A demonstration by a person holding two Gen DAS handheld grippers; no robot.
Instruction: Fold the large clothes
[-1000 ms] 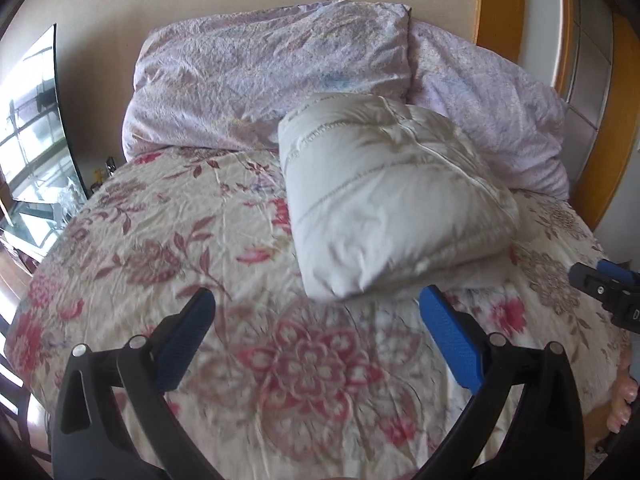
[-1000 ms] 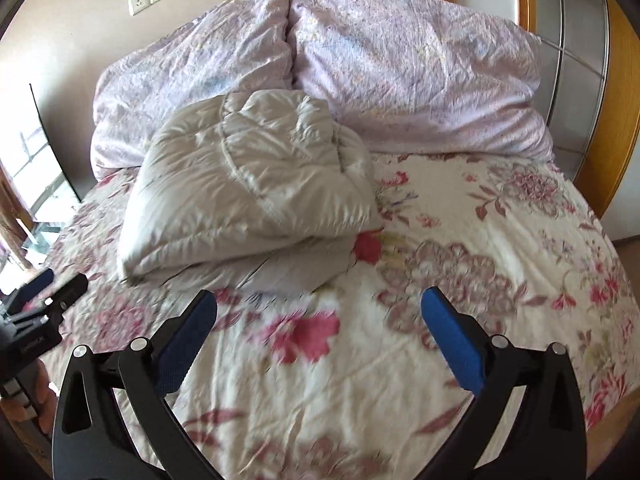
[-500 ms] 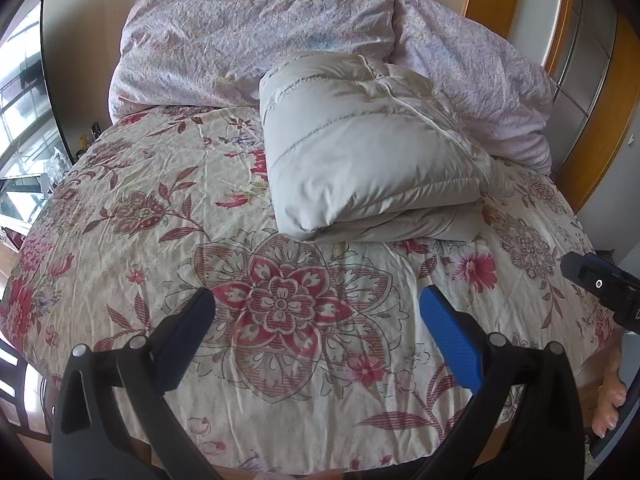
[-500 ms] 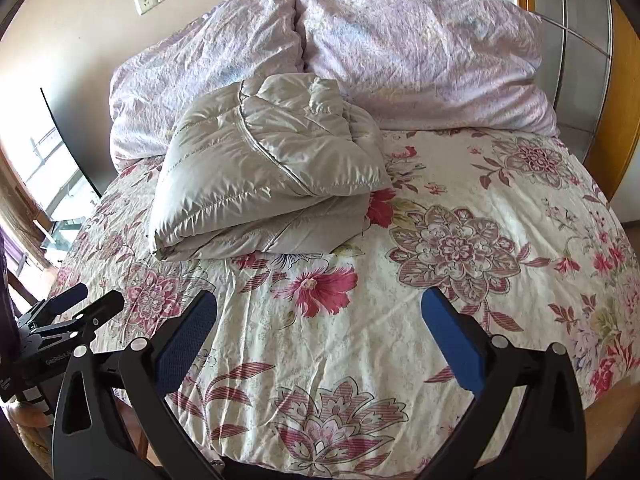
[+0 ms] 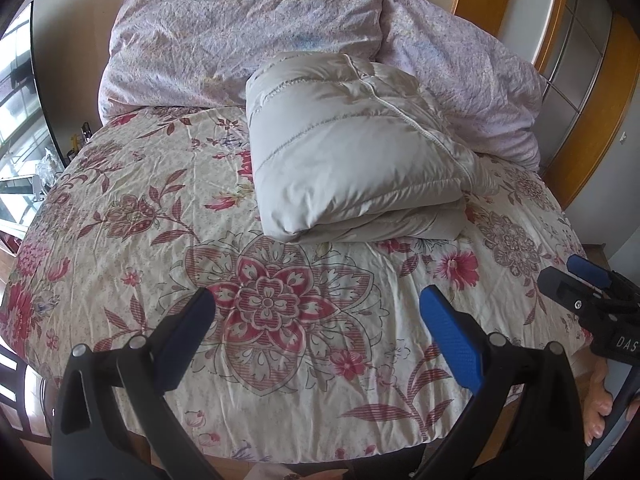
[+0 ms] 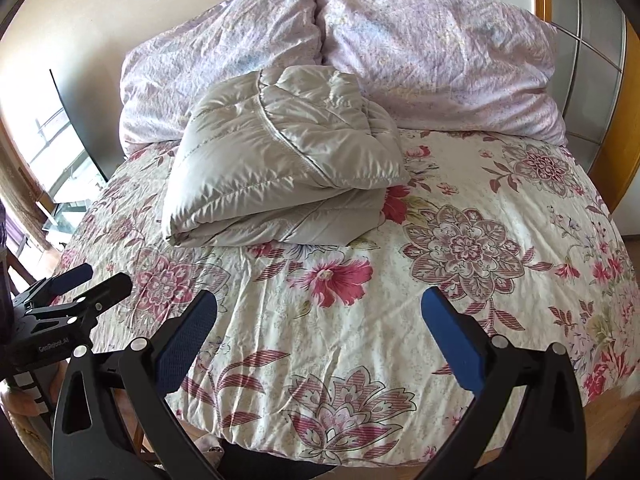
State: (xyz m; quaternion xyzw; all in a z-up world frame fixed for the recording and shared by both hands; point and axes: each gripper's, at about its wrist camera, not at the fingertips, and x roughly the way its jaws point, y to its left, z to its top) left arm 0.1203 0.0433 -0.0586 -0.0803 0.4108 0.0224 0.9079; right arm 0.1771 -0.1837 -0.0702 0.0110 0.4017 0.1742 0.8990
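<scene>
A pale grey puffer jacket (image 5: 352, 152) lies folded in a thick bundle on the flowered bedspread (image 5: 160, 216), its far end against the pillows. It also shows in the right wrist view (image 6: 280, 168). My left gripper (image 5: 316, 332) is open and empty, held back above the near part of the bed. My right gripper (image 6: 320, 332) is open and empty too, well short of the jacket. Each gripper shows at the edge of the other's view: the right one (image 5: 588, 292) and the left one (image 6: 68, 292).
Two lilac pillows (image 6: 224, 64) (image 6: 432, 52) lean on the wall behind the jacket. A wooden frame and wardrobe panels (image 5: 592, 80) stand to the right. A window and glass shelf (image 5: 20, 140) are to the left. The bedspread (image 6: 460, 240) drops off at its near edge.
Both grippers have pulled back and up from the folded jacket, so more of the bed shows. The jacket lies still. Both stay open.
</scene>
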